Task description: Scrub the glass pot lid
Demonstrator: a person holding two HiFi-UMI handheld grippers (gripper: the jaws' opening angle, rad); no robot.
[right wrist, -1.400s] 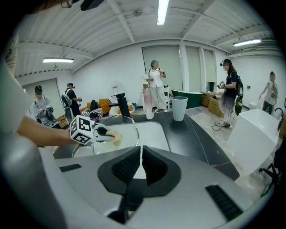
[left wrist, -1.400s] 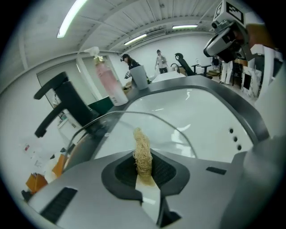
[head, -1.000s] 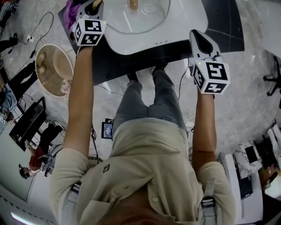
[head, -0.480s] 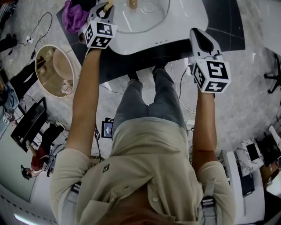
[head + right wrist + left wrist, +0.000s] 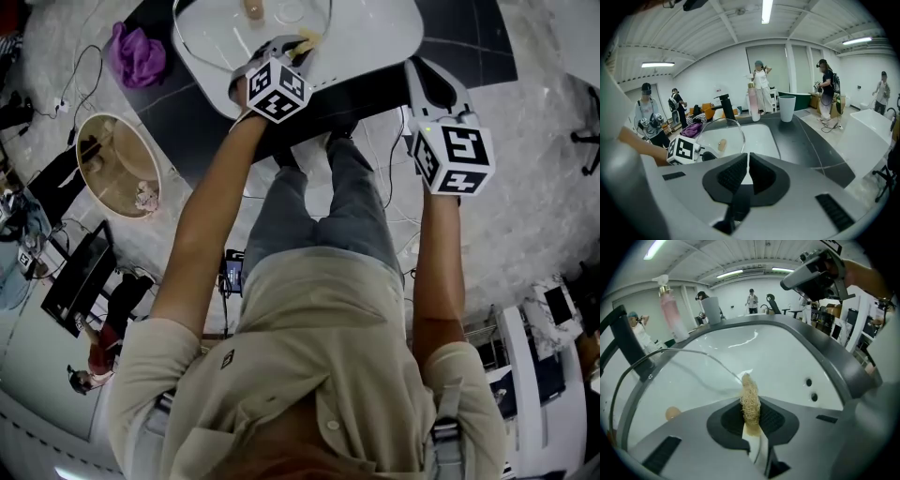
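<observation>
The glass pot lid (image 5: 670, 376) stands tilted in the white sink (image 5: 787, 362), its wooden knob (image 5: 671, 413) low at the left. My left gripper (image 5: 751, 427) is shut on a tan loofah scrubber (image 5: 750, 399), whose tip is close to the lid's rim. From the head view the left gripper (image 5: 307, 39) hangs over the sink's near edge, beside the lid (image 5: 253, 23). Over the black counter to the right, my right gripper (image 5: 424, 67) is shut and holds nothing. In the right gripper view its pads (image 5: 733, 171) meet, with the lid (image 5: 723, 133) ahead at the left.
A pink pump bottle (image 5: 752, 105), a white cup (image 5: 786, 108) and a black faucet (image 5: 725, 105) stand behind the sink. A purple cloth (image 5: 136, 52) lies on the black counter (image 5: 469, 37) to the left. A round basket (image 5: 117, 159) sits on the floor. Several people stand around.
My left gripper has carried the scrubber rightward from the sink's left side to its near edge by the lid. The right gripper has barely moved.
</observation>
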